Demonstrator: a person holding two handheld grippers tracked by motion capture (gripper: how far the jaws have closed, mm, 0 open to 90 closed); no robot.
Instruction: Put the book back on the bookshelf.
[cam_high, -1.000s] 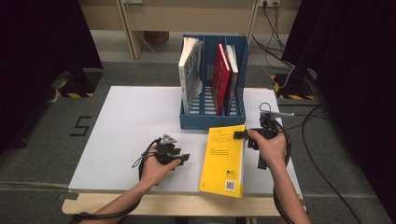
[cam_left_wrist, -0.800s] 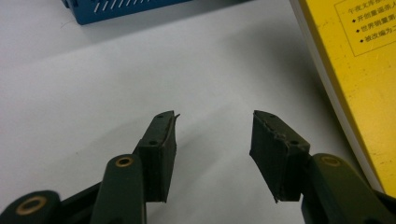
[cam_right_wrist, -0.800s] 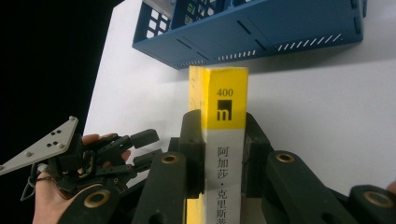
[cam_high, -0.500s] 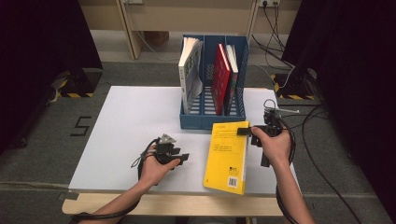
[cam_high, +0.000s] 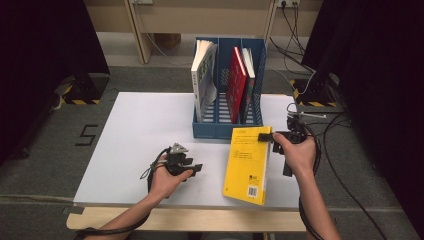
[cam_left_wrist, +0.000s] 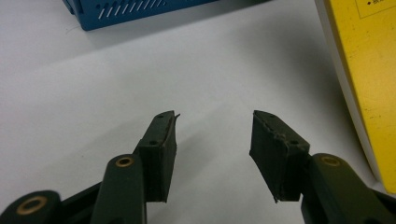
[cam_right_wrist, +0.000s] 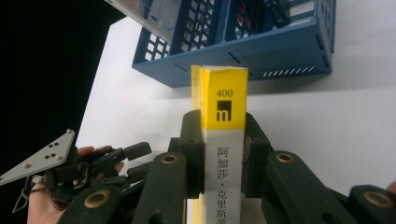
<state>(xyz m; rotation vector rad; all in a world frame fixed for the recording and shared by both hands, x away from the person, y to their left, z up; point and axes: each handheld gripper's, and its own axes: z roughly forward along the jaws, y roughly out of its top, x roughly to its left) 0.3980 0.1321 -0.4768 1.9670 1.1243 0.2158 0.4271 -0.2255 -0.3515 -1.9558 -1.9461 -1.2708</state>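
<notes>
The right hand-held gripper (cam_high: 268, 136) already pinches the yellow book (cam_high: 248, 164) by its spine and tilts it up off the counter (cam_high: 135, 130), so putting it into the blue rack (cam_high: 227, 127) remains, while the left hand-held gripper (cam_high: 192, 169) rests spread and empty.

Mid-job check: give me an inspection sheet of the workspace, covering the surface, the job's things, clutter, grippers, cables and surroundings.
Surface: white table, bare in front of the left gripper.
Job's things: yellow book tilted up off the table, gripped by its spine; blue file rack holding a white book in its left slot and a red book with a thinner one beside it farther right.
Clutter: nothing seen.
Grippers: left gripper open, nothing between the jaws, low over the table; right gripper shut on the yellow book.
Cables: black cable trails off the right gripper; more cables on the floor behind.
Surroundings: grey floor, black curtains at both sides.
</notes>
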